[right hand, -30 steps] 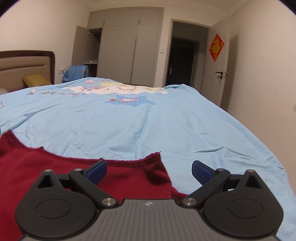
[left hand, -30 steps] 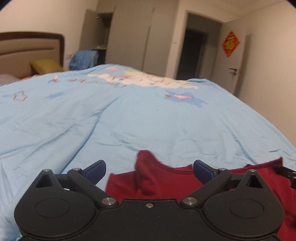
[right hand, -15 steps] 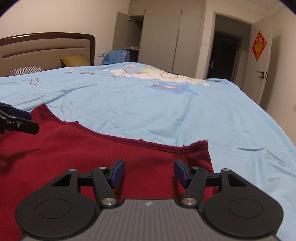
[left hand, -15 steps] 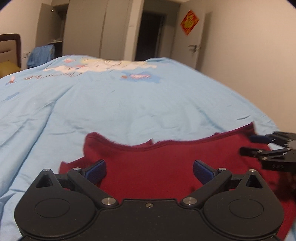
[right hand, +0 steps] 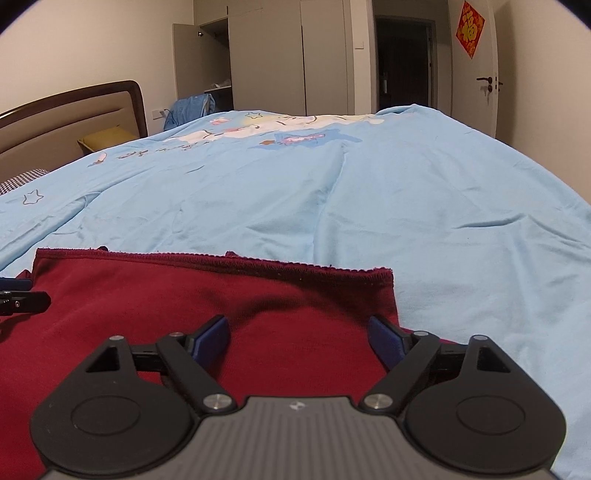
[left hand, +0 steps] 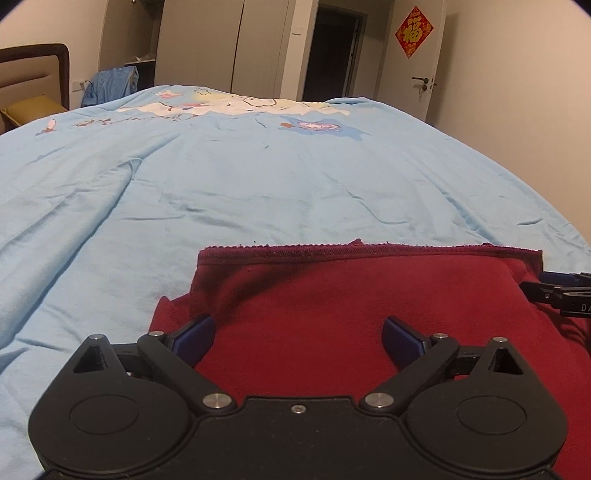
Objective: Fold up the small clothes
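Note:
A dark red garment [left hand: 369, 295] lies folded on the light blue bedspread [left hand: 258, 177], its hemmed edge straight across the far side. My left gripper [left hand: 299, 338] hovers open over the garment's left part, nothing between its blue pads. In the right wrist view the same red garment [right hand: 184, 306] fills the lower left, and my right gripper [right hand: 299, 339] stands open above its right end. The right gripper's fingers [left hand: 554, 293] show at the right edge of the left view; the left gripper's fingers [right hand: 22, 299] show at the left edge of the right view.
The bedspread [right hand: 369, 192] stretches far ahead and to both sides. A headboard [right hand: 74, 114] and yellow pillow [left hand: 33, 109] are at the back left. Wardrobes [left hand: 229, 44], a dark doorway [left hand: 332, 51] and a door with a red decoration [left hand: 413, 31] stand beyond the bed.
The garment's upper layer was brought over and now lies flat with a straight far hem. The right gripper's fingers widened from half a second ago. Both grippers shifted over the folded cloth.

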The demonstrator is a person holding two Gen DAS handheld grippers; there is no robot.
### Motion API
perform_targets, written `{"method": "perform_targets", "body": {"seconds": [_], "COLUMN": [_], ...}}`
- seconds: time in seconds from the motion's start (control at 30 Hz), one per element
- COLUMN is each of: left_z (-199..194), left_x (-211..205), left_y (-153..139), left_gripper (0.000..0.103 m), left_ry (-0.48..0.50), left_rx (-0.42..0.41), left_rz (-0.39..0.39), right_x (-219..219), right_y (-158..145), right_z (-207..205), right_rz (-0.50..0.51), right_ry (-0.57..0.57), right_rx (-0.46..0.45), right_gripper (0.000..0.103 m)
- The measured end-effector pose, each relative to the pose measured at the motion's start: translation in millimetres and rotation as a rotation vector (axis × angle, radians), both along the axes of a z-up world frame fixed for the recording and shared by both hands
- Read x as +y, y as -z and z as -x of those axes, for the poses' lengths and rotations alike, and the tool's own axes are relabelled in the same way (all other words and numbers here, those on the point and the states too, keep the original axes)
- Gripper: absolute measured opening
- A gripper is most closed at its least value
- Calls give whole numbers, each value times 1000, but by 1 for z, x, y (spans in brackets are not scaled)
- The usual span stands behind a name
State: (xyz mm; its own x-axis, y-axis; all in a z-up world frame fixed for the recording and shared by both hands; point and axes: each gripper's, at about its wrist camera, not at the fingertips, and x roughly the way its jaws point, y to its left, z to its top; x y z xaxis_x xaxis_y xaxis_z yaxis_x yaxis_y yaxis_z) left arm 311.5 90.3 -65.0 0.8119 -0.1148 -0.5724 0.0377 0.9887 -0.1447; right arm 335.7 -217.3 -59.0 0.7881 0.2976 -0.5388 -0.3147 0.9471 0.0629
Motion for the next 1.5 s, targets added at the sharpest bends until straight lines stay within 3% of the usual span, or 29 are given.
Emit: {"method": "perform_targets", "body": {"seconds": [0.4, 0.47, 0.73, 1.1, 1.5], "left_z": [9, 19, 80, 162, 173], "left_x": [5, 5, 16, 42, 36], "left_y": [-11, -21, -51, -32, -11], "left_gripper": [102, 102, 102, 102, 102], "left_ry": [16, 8, -62, -187, -182], "left_rx": [-42, -65, -125, -12, 37], "left_rz": [49, 45, 65, 137, 284], "right_x": [-1, 0, -1, 43, 63], "right_y": [-7, -16, -40, -34, -7], "right_z": [12, 24, 89, 169, 180], "right_rz": [-14, 13, 32, 64, 84], "right_ry": [-14, 12, 33, -66, -51], "right_rx": [-33, -67, -153, -174, -56], "right_gripper": [97, 103, 103, 103, 103]}}
